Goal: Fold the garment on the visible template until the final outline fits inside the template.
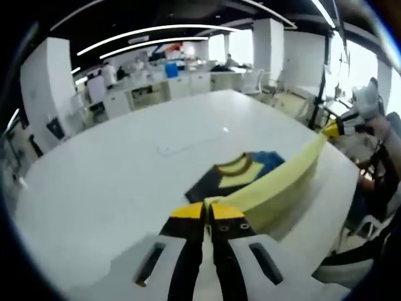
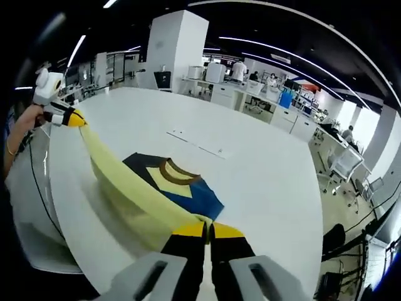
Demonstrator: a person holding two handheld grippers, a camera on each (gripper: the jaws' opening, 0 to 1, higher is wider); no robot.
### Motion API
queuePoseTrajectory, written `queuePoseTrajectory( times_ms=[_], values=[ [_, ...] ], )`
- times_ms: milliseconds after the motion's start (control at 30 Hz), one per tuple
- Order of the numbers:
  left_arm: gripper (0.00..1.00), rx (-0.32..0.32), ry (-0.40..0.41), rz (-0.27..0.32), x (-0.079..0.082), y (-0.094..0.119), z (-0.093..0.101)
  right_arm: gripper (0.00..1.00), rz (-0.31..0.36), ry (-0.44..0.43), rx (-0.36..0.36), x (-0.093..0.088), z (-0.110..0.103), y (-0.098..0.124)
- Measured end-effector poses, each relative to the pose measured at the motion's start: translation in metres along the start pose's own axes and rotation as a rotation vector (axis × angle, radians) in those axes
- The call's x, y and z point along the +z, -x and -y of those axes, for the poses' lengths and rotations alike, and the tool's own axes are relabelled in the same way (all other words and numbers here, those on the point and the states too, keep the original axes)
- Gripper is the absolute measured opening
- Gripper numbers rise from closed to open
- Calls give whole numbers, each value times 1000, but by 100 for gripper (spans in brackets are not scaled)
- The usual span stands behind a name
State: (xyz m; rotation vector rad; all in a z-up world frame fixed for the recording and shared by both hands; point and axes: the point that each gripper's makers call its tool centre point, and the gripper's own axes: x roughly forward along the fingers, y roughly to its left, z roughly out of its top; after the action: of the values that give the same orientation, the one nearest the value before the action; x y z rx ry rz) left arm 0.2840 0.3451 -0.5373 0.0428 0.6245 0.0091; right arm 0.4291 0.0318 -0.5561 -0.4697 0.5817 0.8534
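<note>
A garment (image 1: pixel 241 172) with a yellow lower part, black and blue upper panels and a brown collar (image 2: pixel 175 172) lies partly on the white table (image 1: pixel 113 169). Its yellow edge (image 1: pixel 282 179) is lifted and stretched taut between both grippers. My left gripper (image 1: pixel 207 209) is shut on one corner of that edge; in the right gripper view it (image 2: pixel 75 119) appears at far left, held by a hand. My right gripper (image 2: pixel 207 229) is shut on the other corner and appears (image 1: pixel 332 130) at the right in the left gripper view. Faint template marks (image 2: pixel 194 143) lie on the table beyond the garment.
The table's rounded edge (image 2: pixel 59 188) runs close to the person's side. Office desks (image 1: pixel 156 88), white pillars (image 2: pixel 178 47) and chairs (image 2: pixel 341 166) stand around the table at a distance. A person's arm (image 2: pixel 15 141) is at the left edge.
</note>
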Motion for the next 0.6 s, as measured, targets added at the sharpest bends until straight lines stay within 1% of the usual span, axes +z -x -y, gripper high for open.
queuePoseTrajectory(
  times_ms=[133, 267, 367, 433, 500, 600],
  values=[
    [0, 17, 5, 14, 7, -9, -6, 0, 13, -14, -12, 5, 7, -11],
    [0, 41, 38, 27, 11, -17, -12, 0, 31, -31, -20, 9, 12, -19],
    [0, 53, 37, 37, 14, -23, -16, 0, 53, -35, -27, 16, 15, -25],
    [0, 57, 27, 60, 19, -28, -18, 0, 62, -37, -34, 19, 16, -29],
    [0, 67, 34, 62, 20, -33, -22, 0, 71, -51, -39, 22, 19, -34],
    [0, 83, 37, 84, 24, -41, -29, 0, 85, -71, -45, 26, 23, -42]
  ],
)
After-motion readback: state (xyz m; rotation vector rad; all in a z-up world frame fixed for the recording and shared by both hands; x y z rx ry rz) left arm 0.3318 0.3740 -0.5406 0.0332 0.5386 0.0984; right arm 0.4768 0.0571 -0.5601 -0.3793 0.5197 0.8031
